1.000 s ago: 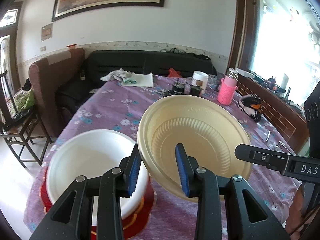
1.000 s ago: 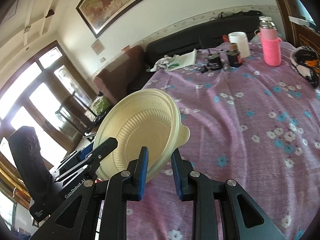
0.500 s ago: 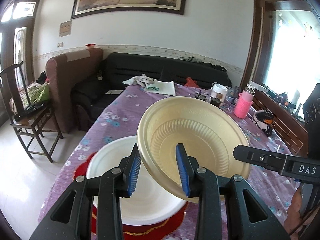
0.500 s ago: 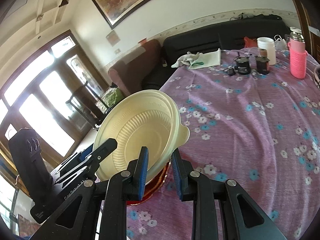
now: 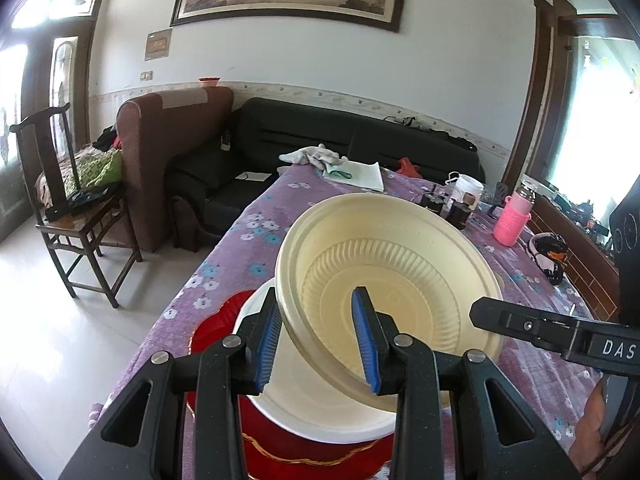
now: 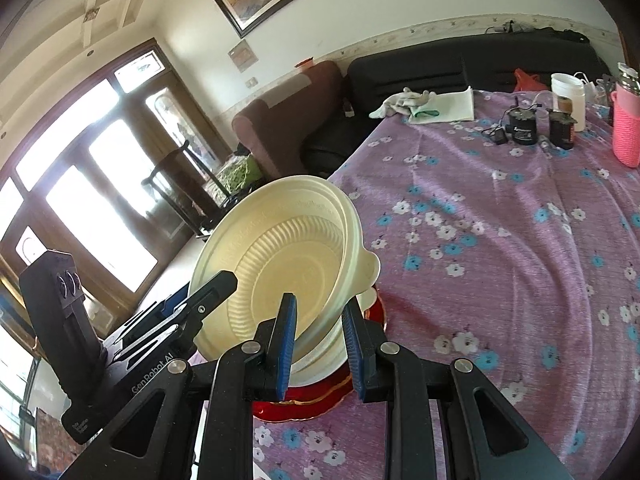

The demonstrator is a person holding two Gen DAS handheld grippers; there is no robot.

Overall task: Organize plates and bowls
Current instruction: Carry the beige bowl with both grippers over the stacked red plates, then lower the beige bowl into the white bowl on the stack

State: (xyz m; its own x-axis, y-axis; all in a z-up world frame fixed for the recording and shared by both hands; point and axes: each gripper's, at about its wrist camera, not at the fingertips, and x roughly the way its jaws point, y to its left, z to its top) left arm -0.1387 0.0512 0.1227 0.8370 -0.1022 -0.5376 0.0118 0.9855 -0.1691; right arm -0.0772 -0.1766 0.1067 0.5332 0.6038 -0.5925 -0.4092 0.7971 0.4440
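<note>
A cream plastic bowl (image 5: 396, 280) is held tilted in the air by both grippers. My left gripper (image 5: 318, 340) is shut on its near-left rim. My right gripper (image 6: 318, 344) is shut on its opposite rim, and the bowl (image 6: 288, 256) fills the middle of the right wrist view. Below it a white bowl (image 5: 304, 404) sits on a red plate (image 5: 216, 320) with a gold edge, on the purple flowered tablecloth. The white bowl (image 6: 320, 364) and red plate (image 6: 320, 400) show under the cream bowl in the right wrist view.
At the table's far end stand a pink bottle (image 5: 514, 220), a white cup (image 5: 468, 190), two dark jars (image 6: 540, 128) and a cloth with papers (image 5: 344, 166). A wooden chair (image 5: 68, 208) and sofas stand to the left. The table edge (image 5: 168, 320) is close on the left.
Both grippers have lifted the cream bowl higher and pulled back towards the table's near end. The white bowl and red plate now lie directly beneath it.
</note>
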